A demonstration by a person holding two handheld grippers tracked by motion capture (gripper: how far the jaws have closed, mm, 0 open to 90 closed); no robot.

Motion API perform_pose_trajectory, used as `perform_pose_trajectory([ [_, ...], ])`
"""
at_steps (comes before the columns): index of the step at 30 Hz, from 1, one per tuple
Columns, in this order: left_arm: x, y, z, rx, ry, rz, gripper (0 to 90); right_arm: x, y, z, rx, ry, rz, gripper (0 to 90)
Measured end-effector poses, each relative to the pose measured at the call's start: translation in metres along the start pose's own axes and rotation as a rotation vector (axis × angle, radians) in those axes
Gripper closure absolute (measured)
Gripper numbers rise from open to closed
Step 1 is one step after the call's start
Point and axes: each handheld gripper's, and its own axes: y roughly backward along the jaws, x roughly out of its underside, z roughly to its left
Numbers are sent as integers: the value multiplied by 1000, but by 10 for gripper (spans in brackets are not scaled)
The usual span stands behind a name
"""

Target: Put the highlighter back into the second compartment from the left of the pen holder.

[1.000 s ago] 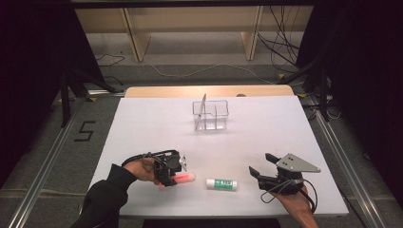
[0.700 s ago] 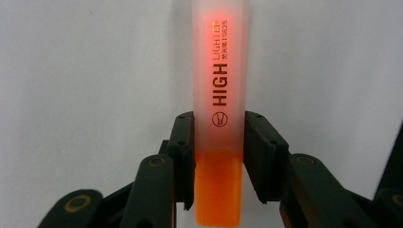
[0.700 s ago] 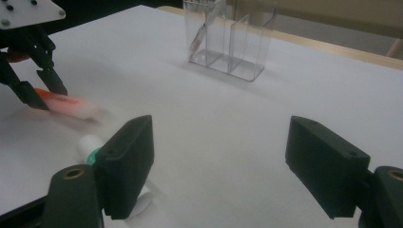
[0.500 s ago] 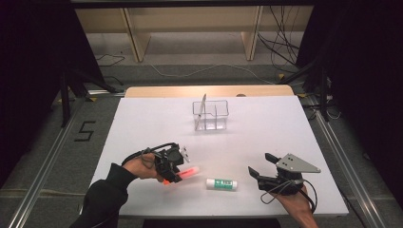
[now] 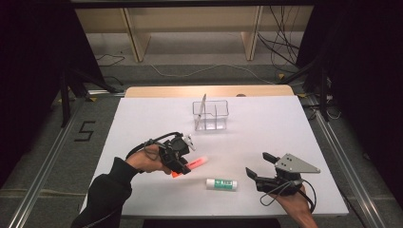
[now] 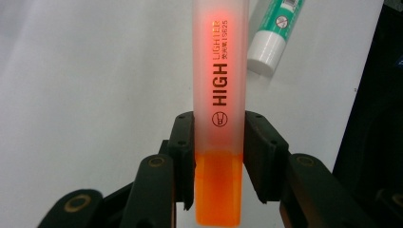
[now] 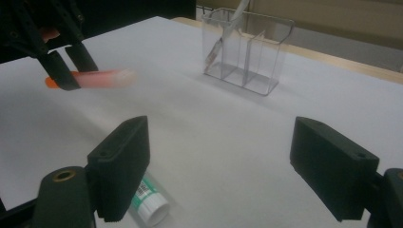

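While lifted, highlighter (image 6: 221,114) sits clamped between left tongs (image 6: 219,156).

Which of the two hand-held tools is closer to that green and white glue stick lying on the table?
The right tool. It sits open just to the right of the glue stick. The left tool is up and to its left, gripping an orange highlighter.

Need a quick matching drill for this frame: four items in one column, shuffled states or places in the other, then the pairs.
Items:
1. highlighter
2. glue stick
3. clear organizer
4. right gripper

States:
A. stands at the far middle of the table, a pen leaning in it
B. open, holds nothing
C. clamped in the left gripper
D. lies flat on the table between the two grippers

Pairs: 1-C, 2-D, 3-A, 4-B
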Motion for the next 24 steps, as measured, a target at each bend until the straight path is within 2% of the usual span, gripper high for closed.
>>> perform_pose_trajectory([
  [3,-6,0,-1,13,-9,2,661,-1,0,2,-9,4,1,205],
  [10,-18,-2,-1,14,-31,13,661,-5,-1,7,-26,18,13,176],
  [11,-19,-3,-2,13,-24,8,661,-5,-1,7,-26,24,9,171],
  [15,-23,-2,-2,39,-40,17,661,-6,-3,9,-45,26,10,161],
  [20,-26,-3,-2,55,-43,32,661,-8,-4,13,-53,70,16,161],
  [22,-28,-3,-2,62,-50,43,661,-9,-5,15,-58,67,24,161],
  [24,-29,-3,-3,67,-59,56,661,-9,-7,17,-62,84,23,161],
])
